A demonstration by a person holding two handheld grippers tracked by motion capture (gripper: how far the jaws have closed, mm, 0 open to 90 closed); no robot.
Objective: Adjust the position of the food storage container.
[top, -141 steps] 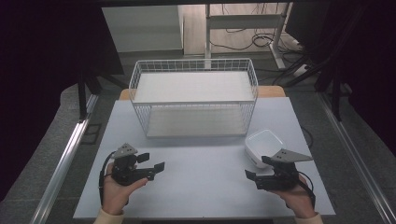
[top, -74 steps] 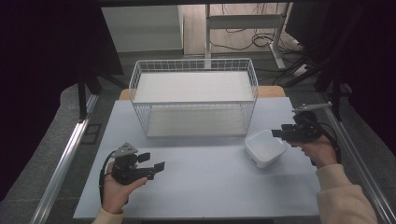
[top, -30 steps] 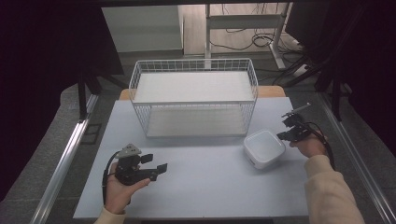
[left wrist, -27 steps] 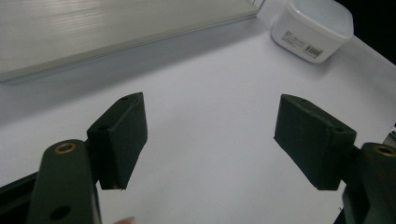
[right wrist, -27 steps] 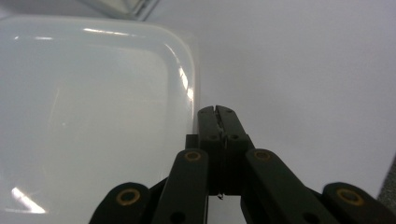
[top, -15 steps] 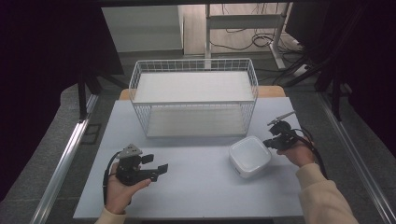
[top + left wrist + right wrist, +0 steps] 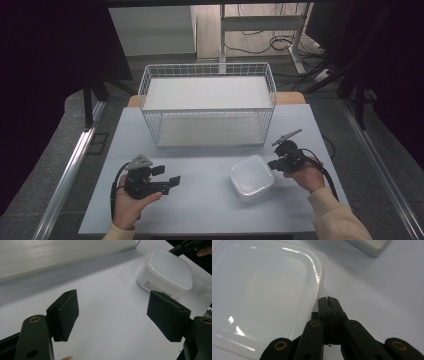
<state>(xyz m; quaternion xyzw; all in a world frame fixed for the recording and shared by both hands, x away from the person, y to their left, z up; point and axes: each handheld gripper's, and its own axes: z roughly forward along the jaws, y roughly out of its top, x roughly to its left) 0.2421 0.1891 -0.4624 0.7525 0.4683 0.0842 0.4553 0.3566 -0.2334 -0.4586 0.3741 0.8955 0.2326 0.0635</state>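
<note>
With the white lidded plastic container point(image 7: 251, 177) as the landmark: well to its left, the left gripper point(image 7: 171, 181) is held in a hand point(image 7: 129, 203) just above the pale table point(image 7: 200, 215), its jaws spread wide with nothing between them; in the left gripper view the container point(image 7: 166, 273) lies ahead to the right, past the open pads. Behind the container stands a white wire basket point(image 7: 207, 110). Just right of the container, the right gripper point(image 7: 271, 163) has its jaws pressed together, gripping nothing, tips beside the container's rim point(image 7: 321, 275); whether they touch it is unclear.
</note>
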